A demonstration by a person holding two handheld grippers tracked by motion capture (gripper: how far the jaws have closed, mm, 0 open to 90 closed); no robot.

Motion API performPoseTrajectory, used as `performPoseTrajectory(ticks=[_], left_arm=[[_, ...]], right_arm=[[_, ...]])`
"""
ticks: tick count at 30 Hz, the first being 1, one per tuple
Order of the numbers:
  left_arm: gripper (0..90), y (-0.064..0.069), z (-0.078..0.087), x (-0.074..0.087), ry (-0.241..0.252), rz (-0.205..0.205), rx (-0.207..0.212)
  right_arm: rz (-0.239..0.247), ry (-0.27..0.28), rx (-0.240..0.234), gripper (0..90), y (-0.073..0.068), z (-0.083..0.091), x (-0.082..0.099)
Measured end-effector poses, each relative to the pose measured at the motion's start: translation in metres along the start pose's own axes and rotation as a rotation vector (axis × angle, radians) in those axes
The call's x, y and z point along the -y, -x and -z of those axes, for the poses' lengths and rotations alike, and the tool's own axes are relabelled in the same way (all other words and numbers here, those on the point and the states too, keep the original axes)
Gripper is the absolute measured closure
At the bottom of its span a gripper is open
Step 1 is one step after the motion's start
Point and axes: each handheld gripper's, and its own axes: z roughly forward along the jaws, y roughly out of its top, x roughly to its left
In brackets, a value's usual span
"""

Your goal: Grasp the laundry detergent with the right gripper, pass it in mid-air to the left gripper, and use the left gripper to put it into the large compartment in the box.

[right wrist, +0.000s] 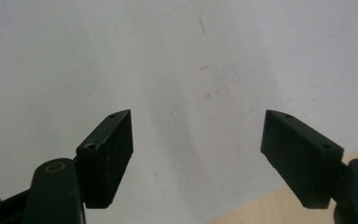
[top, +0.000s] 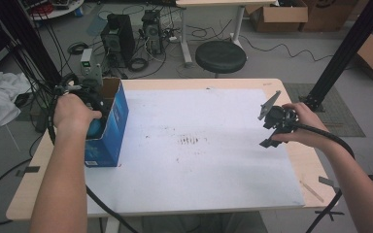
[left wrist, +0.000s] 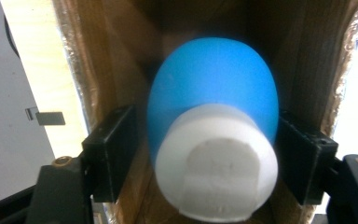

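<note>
Grippers are in both of the person's hands at a table (top: 223, 83) with a big white sheet (top: 199, 150) on top.

Left gripper (top: 93, 104) points down into a blue cardboard box (top: 110, 127) that stands open near the left edge of the table. In the left gripper view, a blue ball-like thing with a white round end (left wrist: 213, 140) sits right between the two black jaws. Both jaws press on its blue sides, one on each side, so this gripper (left wrist: 213, 154) is grasping it. The white end faces the camera and the blue part goes farther from it. Brown cardboard walls of the box are close on both sides of the jaws. In the high view, a bit of the blue thing (top: 95, 127) shows just under the left hand (top: 73, 112), inside the box.

Right gripper (top: 273, 127) is well apart from the box, held in the right hand (top: 303, 126) over the right side of the white sheet. In the right gripper view its jaws stand wide apart with nothing between them, so it (right wrist: 198, 158) is released. White sheet lies below the jaws, and a strip of bare wood shows near the right jaw.
</note>
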Motion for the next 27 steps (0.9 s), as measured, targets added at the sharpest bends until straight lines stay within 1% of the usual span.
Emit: performPoseTrajectory(ticks=[1, 3, 4, 5, 8, 9, 10, 11, 13, 15, 18, 21, 24, 27], left_arm=[[27.5, 0.001, 0.001, 0.001, 0.004, 0.003, 0.0], [24.9, 0.001, 0.005, 0.001, 0.018, -0.002, 0.007], [25.1, 0.002, 0.008, 0.002, 0.022, -0.009, 0.006], [25.0, 0.003, 0.01, 0.003, 0.024, -0.013, -0.004], [23.0, 0.005, 0.018, 0.004, 0.038, -0.023, -0.005], [22.4, 0.006, 0.021, 0.005, 0.043, -0.031, -0.013], [22.0, 0.007, 0.024, 0.005, 0.045, -0.038, -0.018], [21.5, 0.008, 0.027, 0.006, 0.05, -0.037, -0.019], [20.6, 0.012, 0.038, 0.007, 0.072, -0.056, -0.028], [19.9, 0.018, 0.049, 0.009, 0.096, -0.075, -0.025], [19.0, 0.032, 0.064, 0.012, 0.133, -0.128, -0.012], [18.0, 0.05, 0.074, 0.014, 0.159, -0.198, -0.003], [16.8, 0.072, 0.079, 0.015, 0.186, -0.267, 0.011], [15.8, 0.094, 0.079, 0.017, 0.205, -0.334, 0.022]], right_arm=[[0.0, 0.001, 0.0, 25.3, 0.0, 0.0, 0.0], [0.001, 0.003, -0.003, 25.3, -0.001, 0.001, -0.001], [0.002, 0.002, -0.003, 25.3, -0.001, 0.001, -0.001], [0.005, 0.001, -0.002, 25.3, -0.001, 0.001, -0.001], [0.009, 0.004, -0.002, 25.0, -0.002, 0.002, -0.003], [0.009, 0.004, -0.002, 25.0, -0.003, 0.003, -0.004], [0.01, 0.006, -0.002, 25.0, -0.004, 0.003, -0.005], [0.011, 0.005, -0.003, 25.0, -0.006, 0.004, -0.006], [0.016, 0.008, -0.002, 25.0, -0.007, 0.005, -0.007], [0.018, 0.009, 0.0, 24.8, -0.008, 0.007, -0.008], [0.019, 0.017, -0.001, 24.7, -0.009, 0.008, -0.01], [0.022, 0.022, -0.005, 24.5, -0.009, 0.01, -0.013], [0.022, 0.03, -0.012, 24.3, -0.009, 0.01, -0.015], [0.019, 0.036, -0.017, 24.0, -0.008, 0.011, -0.016]])
